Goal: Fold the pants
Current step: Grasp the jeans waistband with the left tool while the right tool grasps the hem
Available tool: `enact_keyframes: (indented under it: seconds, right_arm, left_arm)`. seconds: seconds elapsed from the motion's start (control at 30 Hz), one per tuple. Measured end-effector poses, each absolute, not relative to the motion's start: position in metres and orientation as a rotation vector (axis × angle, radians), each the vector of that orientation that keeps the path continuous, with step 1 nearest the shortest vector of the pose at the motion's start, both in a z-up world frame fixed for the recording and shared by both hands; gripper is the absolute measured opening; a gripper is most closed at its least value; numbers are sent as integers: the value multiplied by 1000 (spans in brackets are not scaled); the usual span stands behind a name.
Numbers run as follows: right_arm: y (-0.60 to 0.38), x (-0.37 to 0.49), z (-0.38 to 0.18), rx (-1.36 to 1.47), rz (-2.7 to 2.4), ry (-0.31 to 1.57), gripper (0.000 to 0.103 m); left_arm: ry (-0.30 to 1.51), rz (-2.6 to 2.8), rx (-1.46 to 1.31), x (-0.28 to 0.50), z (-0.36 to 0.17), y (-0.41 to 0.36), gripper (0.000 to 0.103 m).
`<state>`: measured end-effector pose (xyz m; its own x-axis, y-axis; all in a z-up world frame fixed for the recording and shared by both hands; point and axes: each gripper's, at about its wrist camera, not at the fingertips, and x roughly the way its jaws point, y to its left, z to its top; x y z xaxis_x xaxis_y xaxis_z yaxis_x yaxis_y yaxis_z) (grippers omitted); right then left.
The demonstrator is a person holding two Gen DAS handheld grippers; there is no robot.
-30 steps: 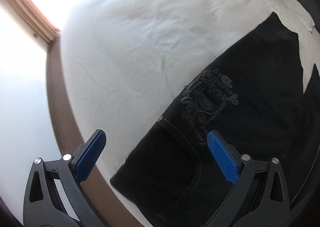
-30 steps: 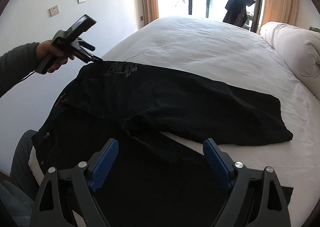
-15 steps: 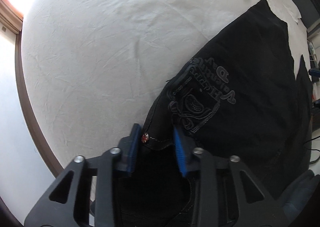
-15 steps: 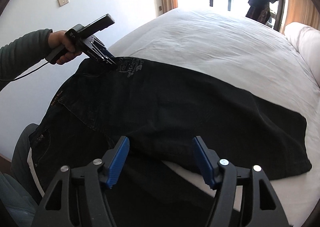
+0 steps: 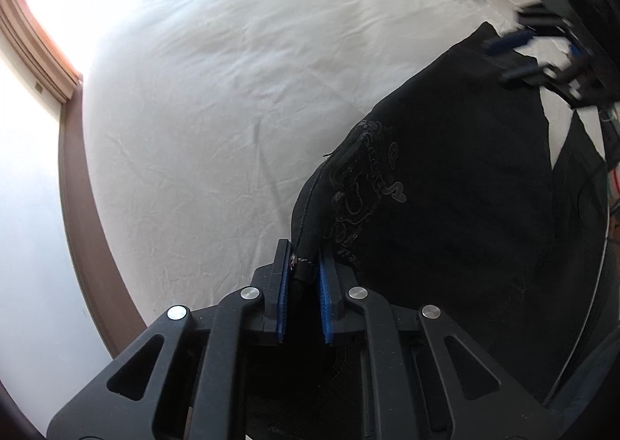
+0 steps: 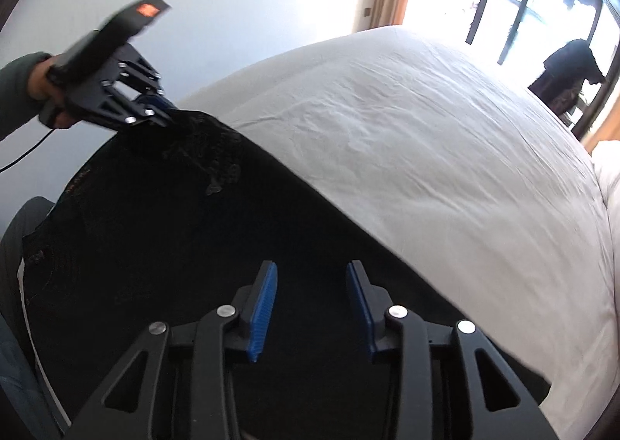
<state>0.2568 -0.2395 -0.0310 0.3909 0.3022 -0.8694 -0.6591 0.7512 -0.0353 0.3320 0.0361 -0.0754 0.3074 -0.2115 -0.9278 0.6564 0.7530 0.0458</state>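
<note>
Left gripper (image 5: 303,273) clamped the waistband of the black denim pants (image 5: 445,207)!
Right gripper (image 6: 311,296) hovered above the leg on the white-sheeted bed (image 6: 426,153), jaws just narrowing, pinching nothing.

The pants' (image 5: 445,207) embroidered lettering seems unreadable.

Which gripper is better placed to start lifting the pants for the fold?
Left. The left gripper is already clamped on the pants at the waistband; the right gripper, jaws closing, grips nothing yet.
</note>
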Motion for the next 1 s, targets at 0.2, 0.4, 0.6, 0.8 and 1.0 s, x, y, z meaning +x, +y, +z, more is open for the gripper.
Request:
enact_keyframes:
  seconds: [0.2, 0.4, 0.6, 0.8, 1.0]
  right_arm:
    - [-209, 294, -42, -548, 714, 1049, 39]
    - [-189, 308, -62, -637, 724, 1100, 39]
    - [-185, 312, -75, -695, 731, 1147, 38]
    - [-180, 314, -77, -692, 759, 1168, 17]
    - [-181, 302, -67, -691, 782, 1167, 8]
  left_arm:
    - [1056, -617, 520, 310, -67, 29, 11]
    - [1033, -631, 534, 299, -63, 28, 11]
    - [1020, -645, 532, 294, -60, 26, 11]
    - [1015, -649, 535, 291, -61, 24, 11]
    - [1000, -648, 524, 283, -56, 23, 11]
